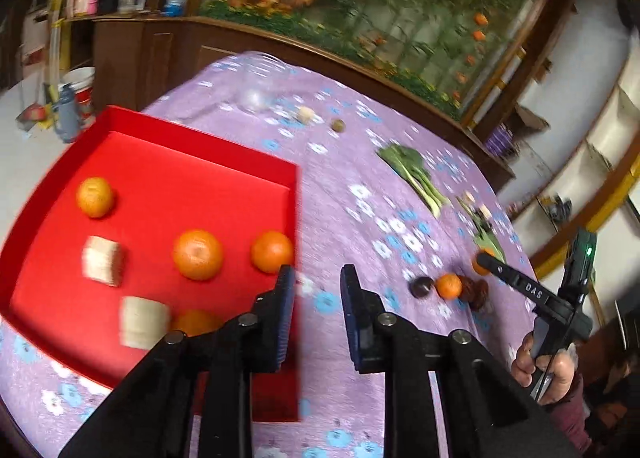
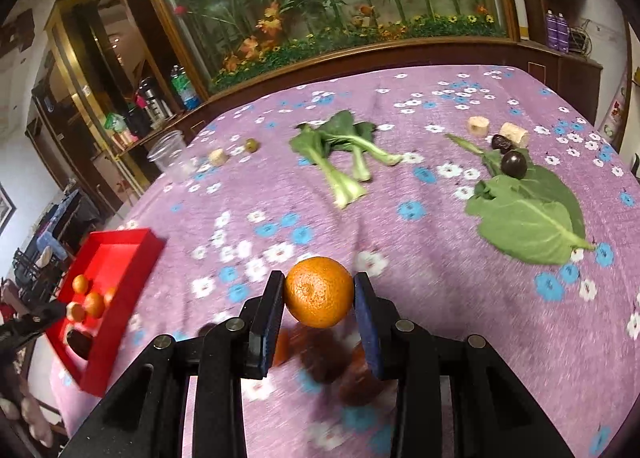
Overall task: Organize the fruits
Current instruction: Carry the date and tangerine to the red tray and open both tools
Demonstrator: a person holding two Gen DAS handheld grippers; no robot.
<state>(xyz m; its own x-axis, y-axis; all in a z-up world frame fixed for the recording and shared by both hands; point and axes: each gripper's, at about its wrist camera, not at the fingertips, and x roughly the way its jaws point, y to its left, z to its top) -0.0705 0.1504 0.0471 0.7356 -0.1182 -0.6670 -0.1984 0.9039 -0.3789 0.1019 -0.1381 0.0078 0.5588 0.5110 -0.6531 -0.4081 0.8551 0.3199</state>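
Note:
A red tray [image 1: 208,162] holds several oranges [image 1: 197,254] and two pale cut banana pieces [image 1: 103,260]. My left gripper [image 1: 318,278] is open and empty, over the tray's right edge. My right gripper [image 2: 319,290] is shut on an orange [image 2: 319,292], held above the purple cloth. In the left wrist view the right gripper [image 1: 486,260] is at the far right, beside another orange [image 1: 449,286], a dark plum [image 1: 421,287] and reddish-brown dates [image 1: 476,292]. The tray also shows at the left of the right wrist view [image 2: 116,258].
On the flowered purple tablecloth [image 2: 400,226] lie bok choy [image 2: 348,154], a big green leaf [image 2: 528,214], a dark plum [image 2: 514,164], banana pieces [image 2: 478,125], a small green fruit [image 2: 252,145] and a clear plastic cup [image 2: 168,154]. A wooden cabinet runs along the far side.

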